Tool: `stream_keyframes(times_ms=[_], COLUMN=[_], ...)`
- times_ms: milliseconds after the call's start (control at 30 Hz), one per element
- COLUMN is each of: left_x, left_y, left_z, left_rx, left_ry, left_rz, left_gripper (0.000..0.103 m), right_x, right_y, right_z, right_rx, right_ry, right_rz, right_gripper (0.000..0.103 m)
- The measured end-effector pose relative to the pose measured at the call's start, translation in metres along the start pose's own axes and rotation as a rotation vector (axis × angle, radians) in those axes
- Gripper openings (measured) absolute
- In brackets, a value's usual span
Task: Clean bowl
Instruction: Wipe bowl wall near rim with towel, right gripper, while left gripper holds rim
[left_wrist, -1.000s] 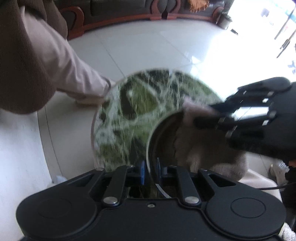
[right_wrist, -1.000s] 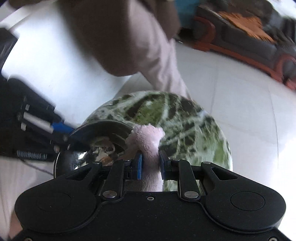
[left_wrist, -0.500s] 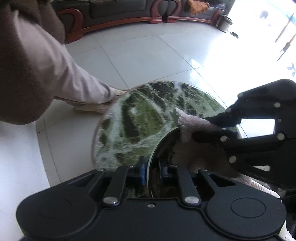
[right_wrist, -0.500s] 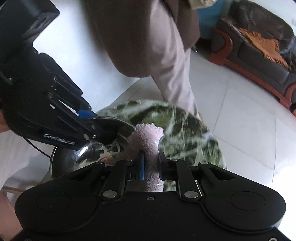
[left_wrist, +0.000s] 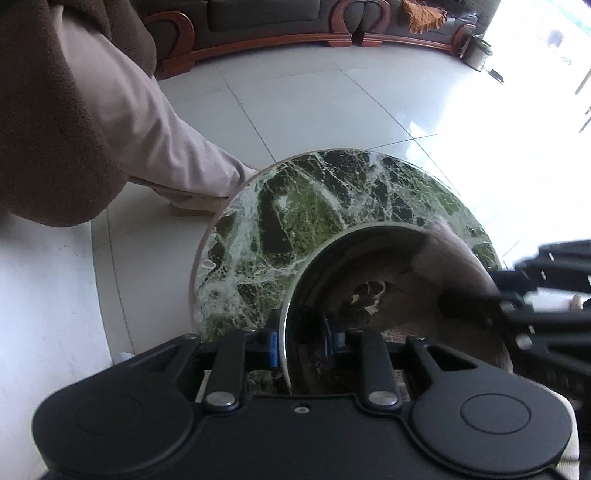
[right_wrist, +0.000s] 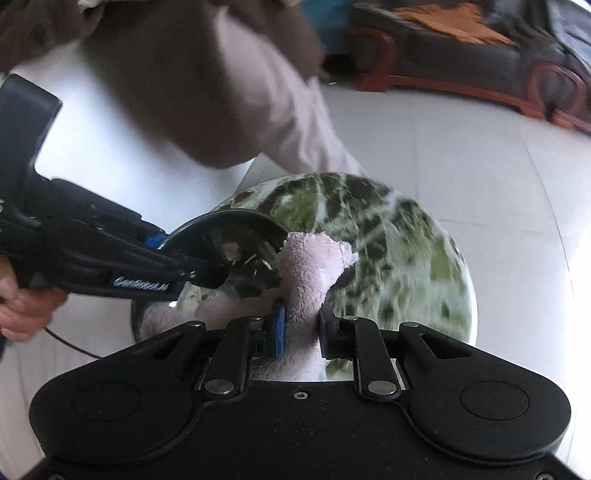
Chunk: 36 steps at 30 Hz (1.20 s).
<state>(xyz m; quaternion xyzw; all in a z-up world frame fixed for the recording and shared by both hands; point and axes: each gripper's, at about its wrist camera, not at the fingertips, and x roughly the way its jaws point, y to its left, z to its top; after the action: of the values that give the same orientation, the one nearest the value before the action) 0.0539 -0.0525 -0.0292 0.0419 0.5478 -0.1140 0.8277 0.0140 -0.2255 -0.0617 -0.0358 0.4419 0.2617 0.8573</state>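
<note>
A shiny steel bowl (left_wrist: 369, 258) sits tilted on a round green marble table (left_wrist: 295, 206). My left gripper (left_wrist: 301, 339) straddles the bowl's near rim; its jaws are opening, and a gap shows between the rim and the inner pad. In the right wrist view that left gripper (right_wrist: 177, 258) reaches in from the left onto the bowl (right_wrist: 229, 225). My right gripper (right_wrist: 299, 325) is shut on a pink fluffy cloth (right_wrist: 310, 258), its jaws easing slightly, with the cloth pressed against the bowl's inside. In the left wrist view the right gripper (left_wrist: 469, 291) and cloth (left_wrist: 443, 251) are blurred at the bowl's right side.
A person in a brown top and pale trousers (left_wrist: 155, 140) stands close at the table's far left edge. White floor tiles (left_wrist: 332, 103) surround the small table (right_wrist: 406, 258). A dark sofa with a red wooden frame (left_wrist: 295, 22) lines the back wall.
The right gripper swept the cloth across the bowl's inside toward its right side. The left jaws widened around the rim. The bowl stayed put.
</note>
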Motion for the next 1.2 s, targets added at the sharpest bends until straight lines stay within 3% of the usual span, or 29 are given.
stream_keyframes(times_ms=[100, 233, 433, 533, 633, 767, 933, 1033, 1200], left_x=[0.001, 0.001, 0.001, 0.002, 0.002, 0.003, 0.003, 0.003, 0.003], left_y=[-0.002, -0.004, -0.002, -0.002, -0.003, -0.003, -0.002, -0.003, -0.005], left_z=[0.002, 0.001, 0.0, -0.001, 0.0, 0.0, 0.001, 0.002, 0.002], left_rx=[0.035, 0.032, -0.01, 0.008, 0.027, 0.009, -0.005, 0.004, 0.023], left_ry=[0.019, 0.033, 0.03, 0.038, 0.048, 0.048, 0.044, 0.049, 0.052], left_rz=[0.002, 0.006, 0.0, -0.007, 0.0, 0.003, -0.004, -0.01, -0.003], left_gripper=[0.022, 0.022, 0.021, 0.021, 0.021, 0.021, 0.021, 0.021, 0.022], right_x=[0.003, 0.015, 0.003, -0.005, 0.001, 0.011, 0.003, -0.003, 0.009], right_y=[0.009, 0.007, -0.002, 0.01, 0.022, 0.01, 0.003, 0.011, 0.014], right_z=[0.007, 0.037, 0.013, 0.003, 0.015, 0.033, 0.01, 0.002, 0.023], right_rx=[-0.095, -0.173, -0.072, -0.113, -0.21, -0.161, -0.065, -0.074, -0.128], right_ry=[0.007, 0.01, 0.027, 0.022, 0.006, -0.002, 0.023, 0.027, 0.022], right_rz=[-0.043, -0.033, -0.022, -0.052, -0.095, -0.058, -0.041, -0.062, -0.081], right_gripper=[0.017, 0.017, 0.017, 0.017, 0.017, 0.016, 0.017, 0.017, 0.017])
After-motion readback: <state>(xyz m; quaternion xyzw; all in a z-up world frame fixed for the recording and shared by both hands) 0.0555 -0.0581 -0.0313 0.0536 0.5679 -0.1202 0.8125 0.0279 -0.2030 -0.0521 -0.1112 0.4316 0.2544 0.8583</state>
